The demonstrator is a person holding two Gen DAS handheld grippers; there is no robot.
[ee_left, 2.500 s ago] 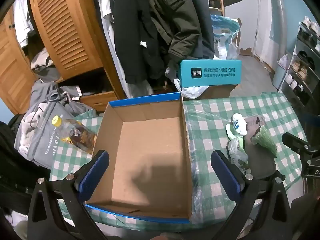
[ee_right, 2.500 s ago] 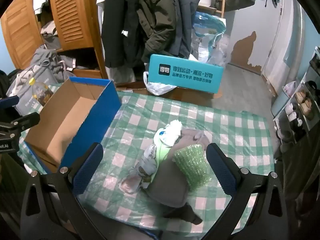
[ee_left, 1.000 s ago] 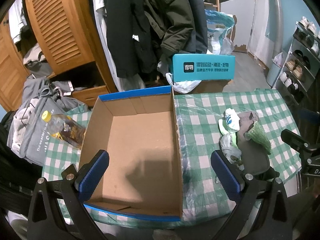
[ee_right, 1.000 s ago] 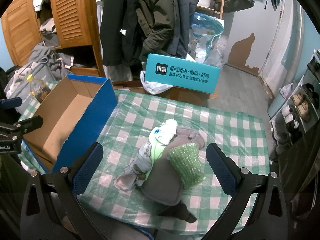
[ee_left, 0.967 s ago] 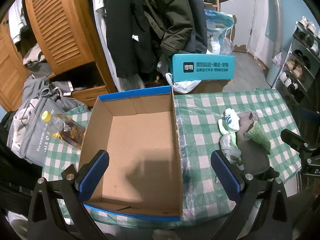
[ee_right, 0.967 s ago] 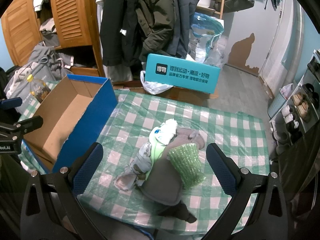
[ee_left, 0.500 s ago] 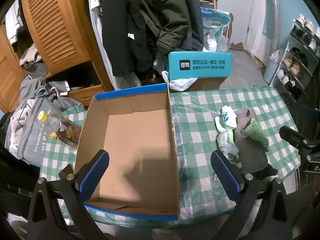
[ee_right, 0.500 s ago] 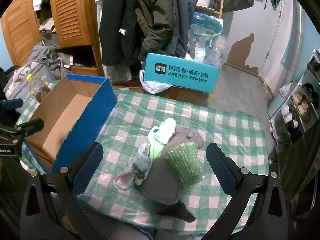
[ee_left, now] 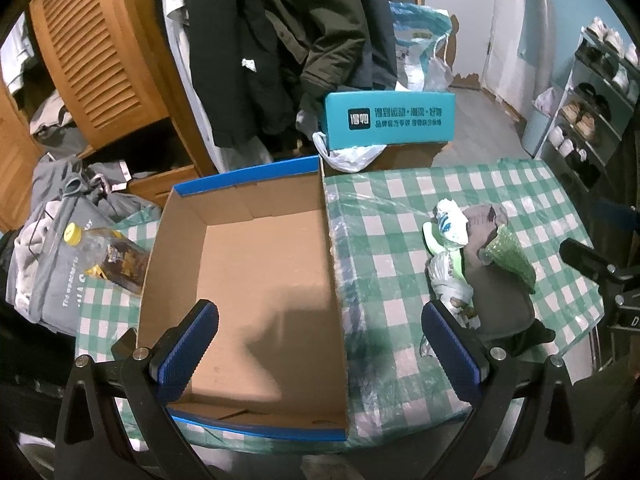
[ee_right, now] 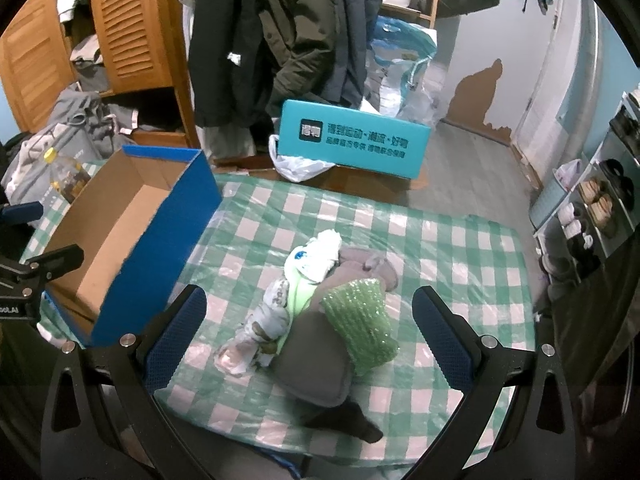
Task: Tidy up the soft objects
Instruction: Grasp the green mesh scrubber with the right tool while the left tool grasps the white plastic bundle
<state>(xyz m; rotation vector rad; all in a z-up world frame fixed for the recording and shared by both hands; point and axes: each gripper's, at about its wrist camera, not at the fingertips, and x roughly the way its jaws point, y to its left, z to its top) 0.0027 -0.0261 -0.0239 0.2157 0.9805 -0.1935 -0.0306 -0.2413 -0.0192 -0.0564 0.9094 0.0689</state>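
An empty blue-sided cardboard box stands on the left of the checked table. To its right lies a pile of soft things: a grey cloth, a green bubble-wrap piece, a white crumpled bag, and a patterned pale sock. My left gripper hangs open above the box's near end. My right gripper hovers open over the pile, touching nothing.
A plastic bottle with a yellow cap lies left of the box. A teal box sits beyond the table's far edge, under hanging coats. A wooden wardrobe and grey clothes stand at left, shoe shelves at right.
Both grippers have lifted and drawn back a little, so the table looks smaller. Box and pile have not moved. Both stay open.
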